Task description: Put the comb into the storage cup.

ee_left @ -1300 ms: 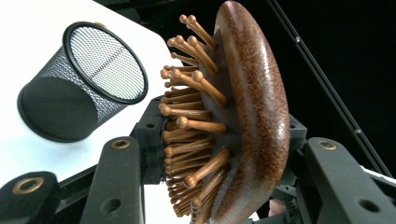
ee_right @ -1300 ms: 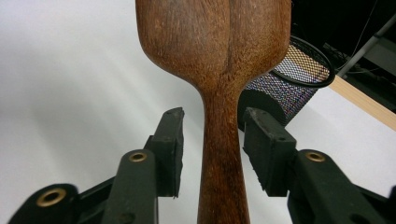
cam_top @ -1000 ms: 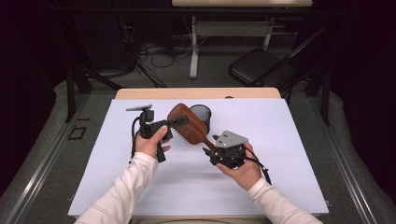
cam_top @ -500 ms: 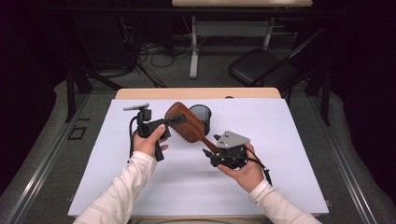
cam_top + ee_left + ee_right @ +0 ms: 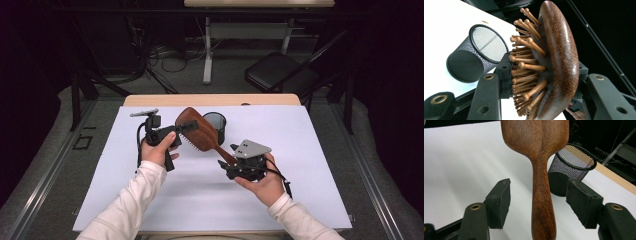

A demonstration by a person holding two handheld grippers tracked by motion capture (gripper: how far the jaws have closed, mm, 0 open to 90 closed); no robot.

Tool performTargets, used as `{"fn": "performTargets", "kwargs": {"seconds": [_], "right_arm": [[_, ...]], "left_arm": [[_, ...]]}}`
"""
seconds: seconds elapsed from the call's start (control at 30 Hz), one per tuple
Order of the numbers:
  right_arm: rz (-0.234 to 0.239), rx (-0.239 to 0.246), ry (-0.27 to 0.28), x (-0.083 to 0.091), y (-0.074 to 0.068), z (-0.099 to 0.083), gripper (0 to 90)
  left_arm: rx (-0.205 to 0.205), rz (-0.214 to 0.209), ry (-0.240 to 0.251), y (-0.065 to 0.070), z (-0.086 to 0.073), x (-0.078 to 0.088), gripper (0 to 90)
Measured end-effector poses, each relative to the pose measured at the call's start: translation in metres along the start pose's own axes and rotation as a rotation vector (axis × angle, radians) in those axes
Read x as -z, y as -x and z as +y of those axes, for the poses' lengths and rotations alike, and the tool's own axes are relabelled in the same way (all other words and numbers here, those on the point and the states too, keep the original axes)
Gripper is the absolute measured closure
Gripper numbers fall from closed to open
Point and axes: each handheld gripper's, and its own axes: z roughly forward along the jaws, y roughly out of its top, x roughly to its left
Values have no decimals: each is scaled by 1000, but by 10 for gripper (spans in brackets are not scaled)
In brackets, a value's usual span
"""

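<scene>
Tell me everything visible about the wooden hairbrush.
The hairbrush is dark reddish-brown wood: an oval paddle head, round-tipped wooden pins on a dark pad, and a straight handle. It is held above the white table. The left gripper clamps its head; the handle lies between the open right gripper jaws, untouched.

Brush handle between parted tool jaws

Even overhead light brightens the white table (soft shadows only); the far room is dark. Both gripper views are sharp up close.
</scene>
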Motion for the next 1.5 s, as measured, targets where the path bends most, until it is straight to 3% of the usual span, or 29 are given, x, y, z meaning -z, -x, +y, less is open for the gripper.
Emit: {"fn": "performTargets", "kwargs": {"seconds": [0.4,0.7,1.13,1.5], "right_arm": [[-11,8,8,0,0,0,351],[3,-18,1,1,0,1,295],[21,-120,25,5,5,1,275],[33,-148,20,5,5,-5,230]], "left_arm": [[-1,2,-3,1,2,0,507],[-11,5,-4,4,3,0,508],[-32,22,5,5,4,1,507],[-54,41,1,8,6,4,507]]}}
